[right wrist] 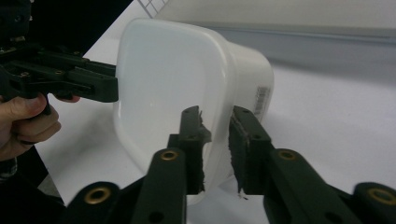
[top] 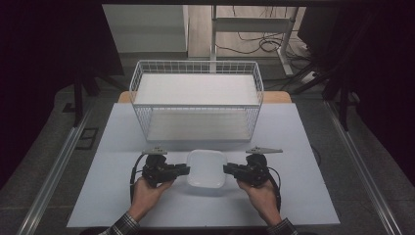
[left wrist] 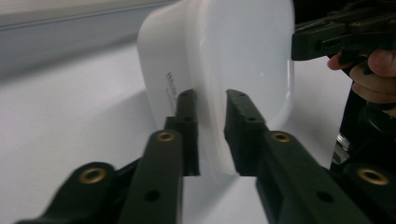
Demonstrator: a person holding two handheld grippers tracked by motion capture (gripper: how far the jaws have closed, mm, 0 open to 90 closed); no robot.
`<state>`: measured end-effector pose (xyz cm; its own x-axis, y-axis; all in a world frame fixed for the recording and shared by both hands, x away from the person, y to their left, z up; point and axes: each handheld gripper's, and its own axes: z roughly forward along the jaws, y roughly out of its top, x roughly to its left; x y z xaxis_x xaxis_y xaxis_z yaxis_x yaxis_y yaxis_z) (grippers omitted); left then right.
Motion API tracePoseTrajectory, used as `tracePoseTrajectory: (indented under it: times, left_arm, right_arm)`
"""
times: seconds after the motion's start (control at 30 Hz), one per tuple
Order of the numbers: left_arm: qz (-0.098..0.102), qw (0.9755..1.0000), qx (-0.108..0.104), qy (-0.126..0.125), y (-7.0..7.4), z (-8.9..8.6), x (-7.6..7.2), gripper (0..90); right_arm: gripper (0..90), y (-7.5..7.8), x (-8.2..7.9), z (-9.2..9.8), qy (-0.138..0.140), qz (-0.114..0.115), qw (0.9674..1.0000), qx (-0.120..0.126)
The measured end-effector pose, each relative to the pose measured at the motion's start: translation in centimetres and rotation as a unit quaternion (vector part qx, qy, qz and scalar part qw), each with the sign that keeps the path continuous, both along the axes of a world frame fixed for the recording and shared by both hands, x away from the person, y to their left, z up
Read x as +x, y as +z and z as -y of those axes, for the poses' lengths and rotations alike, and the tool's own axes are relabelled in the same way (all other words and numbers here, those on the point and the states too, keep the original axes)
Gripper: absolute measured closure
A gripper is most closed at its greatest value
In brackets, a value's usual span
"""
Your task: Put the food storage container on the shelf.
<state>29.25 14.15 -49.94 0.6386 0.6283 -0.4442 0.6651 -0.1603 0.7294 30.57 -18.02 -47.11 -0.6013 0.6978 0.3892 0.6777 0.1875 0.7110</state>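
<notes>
a: where does the work stand?
b: the white square plastic container (top: 206,168) sits near the desk's (top: 98,196) front edge, midway along it. the left gripper (top: 184,170) is clamped on its left rim, the right gripper (top: 228,169) on the opposite rim. so the grip looks made; lifting is left, perhaps toward the white wire basket (top: 195,100) at the back edge.
a: and its heading?
b: mouth up, base down. near-square, with no clear long axis.
</notes>
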Motion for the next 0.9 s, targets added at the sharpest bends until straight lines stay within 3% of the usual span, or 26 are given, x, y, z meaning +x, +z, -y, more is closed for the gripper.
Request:
tracePoseTrajectory:
  times: [0.07,0.2,0.33,0.5,0.9]
  left_arm:
    - [0.000,1.0000,0.000,0.003,0.0,0.0,0.0,79.7]
    - [0.003,1.0000,-0.005,0.002,-0.1,0.0,0.0,79.9]
    - [0.002,0.9999,-0.013,0.004,-0.1,0.0,-0.1,80.1]
    - [0.012,0.9998,-0.002,0.015,0.3,0.1,-0.2,80.2]
    - [0.042,0.9987,-0.010,0.028,3.7,-1.2,0.2,80.2]
  right_arm:
    - [78.8,0.1,-0.2,-0.3,0.001,0.018,0.9997,-0.017]
    - [78.2,0.0,-0.1,-0.2,0.004,0.020,0.9997,-0.013]
    - [78.0,-0.5,0.1,0.2,0.003,0.010,0.9999,0.005]
    - [78.4,-0.1,0.0,-0.3,-0.001,0.022,0.9996,-0.019]
    - [78.6,3.0,1.1,-1.2,0.012,0.054,0.9985,0.000]
